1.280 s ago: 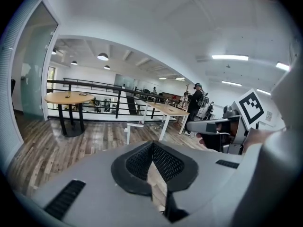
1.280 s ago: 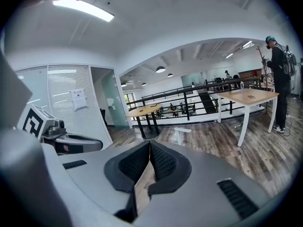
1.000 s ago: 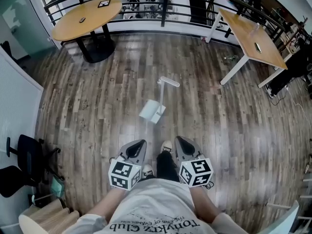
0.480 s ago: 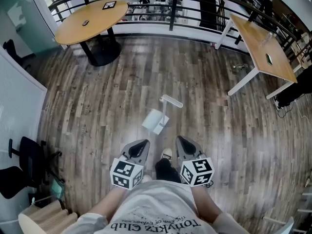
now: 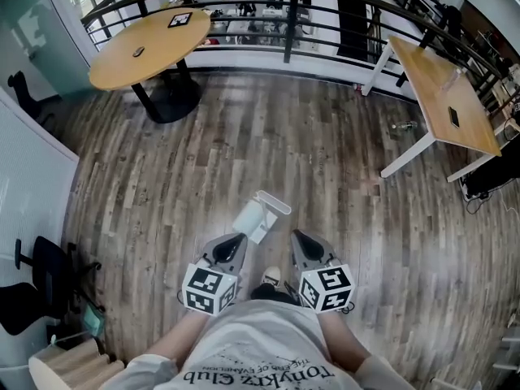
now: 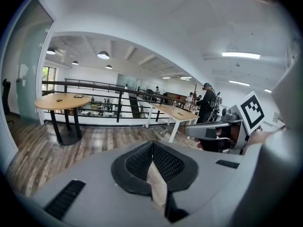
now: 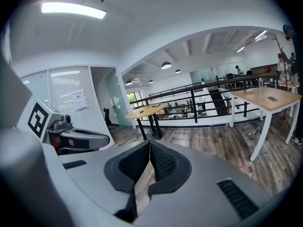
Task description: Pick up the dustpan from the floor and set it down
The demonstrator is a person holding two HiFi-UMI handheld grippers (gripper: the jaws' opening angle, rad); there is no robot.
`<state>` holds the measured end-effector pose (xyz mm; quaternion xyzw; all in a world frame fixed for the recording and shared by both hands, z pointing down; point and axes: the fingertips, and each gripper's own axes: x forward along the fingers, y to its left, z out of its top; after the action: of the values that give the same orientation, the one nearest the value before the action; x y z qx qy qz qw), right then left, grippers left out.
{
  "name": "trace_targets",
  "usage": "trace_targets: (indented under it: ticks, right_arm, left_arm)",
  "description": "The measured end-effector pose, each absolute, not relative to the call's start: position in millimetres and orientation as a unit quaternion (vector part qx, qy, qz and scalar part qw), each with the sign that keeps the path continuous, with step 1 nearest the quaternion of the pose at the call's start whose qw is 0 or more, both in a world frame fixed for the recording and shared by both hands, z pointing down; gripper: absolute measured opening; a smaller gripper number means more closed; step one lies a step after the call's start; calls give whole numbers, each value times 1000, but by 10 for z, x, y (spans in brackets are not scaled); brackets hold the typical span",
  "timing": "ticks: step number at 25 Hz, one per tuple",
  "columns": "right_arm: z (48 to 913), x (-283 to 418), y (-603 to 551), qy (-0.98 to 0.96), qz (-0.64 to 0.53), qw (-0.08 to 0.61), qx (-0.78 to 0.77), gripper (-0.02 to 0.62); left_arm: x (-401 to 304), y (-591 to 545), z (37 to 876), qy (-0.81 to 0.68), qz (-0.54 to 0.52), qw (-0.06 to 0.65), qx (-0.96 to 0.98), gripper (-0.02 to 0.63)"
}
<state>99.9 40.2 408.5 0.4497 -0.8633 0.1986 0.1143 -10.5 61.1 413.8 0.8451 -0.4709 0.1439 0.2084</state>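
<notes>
Dustpan (image 5: 252, 218) on floor (image 5: 325, 161), white, handle (image 5: 272, 202) end toward 1 o'clock. Much closer than a second ago: then well out at 12 o'clock, now just beyond the tips, between left hand-held gripper (image 5: 237, 240) and right hand-held gripper (image 5: 299, 237). Not touched yet. Reads as a walk-up, not the pan moving. Both sets of jaws closed on nothing. Same in each gripper view, aimed out over the room, no pan in sight. Meaning: approach about done, pick-up not started. Next probably: open one set of jaws, tip down toward the handle. Thin bar, easy to miss or knock over.
</notes>
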Motion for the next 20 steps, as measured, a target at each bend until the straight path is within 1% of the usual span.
trace_targets:
  ticks: [5, 10, 15, 20]
  right_arm:
    - [4152, 1153, 169, -866, 201, 112, 445, 26]
    - [4140, 1153, 41, -866, 201, 113, 443, 26]
    - [4187, 1108, -47, -859, 205, 118, 454, 26]
    - [4163, 1000, -191, -848, 211, 118, 472, 26]
  left_arm:
    - [94, 421, 4105, -469, 145, 199, 848, 23]
    - [171, 368, 4205, -454, 159, 209, 851, 23]
    - [138, 174, 4215, -434, 159, 209, 862, 23]
    - [-49, -80, 4196, -420, 167, 204, 869, 23]
